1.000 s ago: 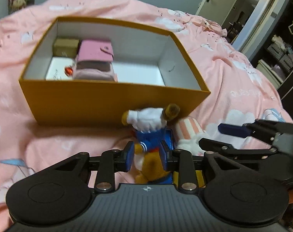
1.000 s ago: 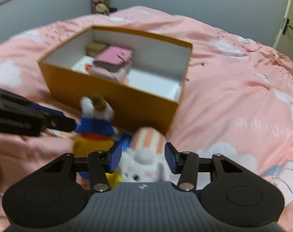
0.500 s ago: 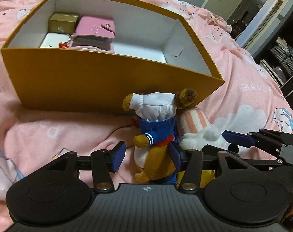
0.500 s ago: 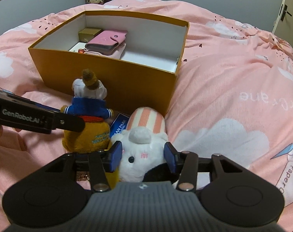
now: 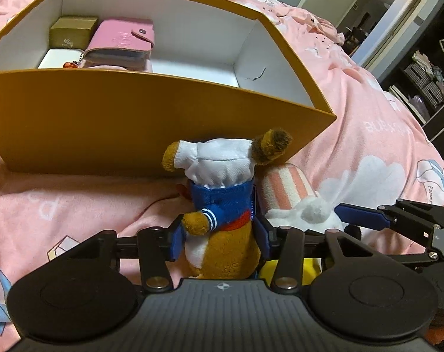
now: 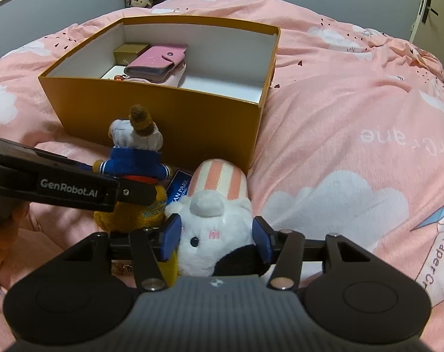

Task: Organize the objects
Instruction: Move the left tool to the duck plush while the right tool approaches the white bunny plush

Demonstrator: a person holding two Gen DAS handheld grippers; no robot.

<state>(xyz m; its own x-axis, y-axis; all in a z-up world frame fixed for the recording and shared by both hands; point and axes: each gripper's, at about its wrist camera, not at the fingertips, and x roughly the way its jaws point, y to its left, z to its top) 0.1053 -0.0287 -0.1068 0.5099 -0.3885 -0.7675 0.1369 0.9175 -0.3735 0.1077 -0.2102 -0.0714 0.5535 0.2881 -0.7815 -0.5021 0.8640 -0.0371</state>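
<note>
A brown bear plush (image 5: 222, 205) in a blue sailor top and white hat stands on the pink bed before the orange box (image 5: 133, 117). My left gripper (image 5: 220, 242) has its pads against the bear's body, shut on it. A white plush (image 6: 213, 223) with a pink-striped cap lies beside the bear; my right gripper (image 6: 216, 239) has a pad at each side of it, touching. The bear also shows in the right wrist view (image 6: 136, 164), the white plush in the left wrist view (image 5: 295, 196). The box (image 6: 169, 111) holds a pink wallet (image 6: 160, 60) and a gold box (image 6: 131, 51).
A white flat item (image 5: 60, 58) with a red charm lies in the box's left part; its right part shows bare white floor. A blue card (image 6: 179, 189) lies between the plushes. A door and shelves (image 5: 427, 73) stand to the right of the bed.
Both grippers moved forward and lower toward the plushes. My left gripper opened half a second ago and has now closed on the bear. My right gripper's pads now touch the white plush.
</note>
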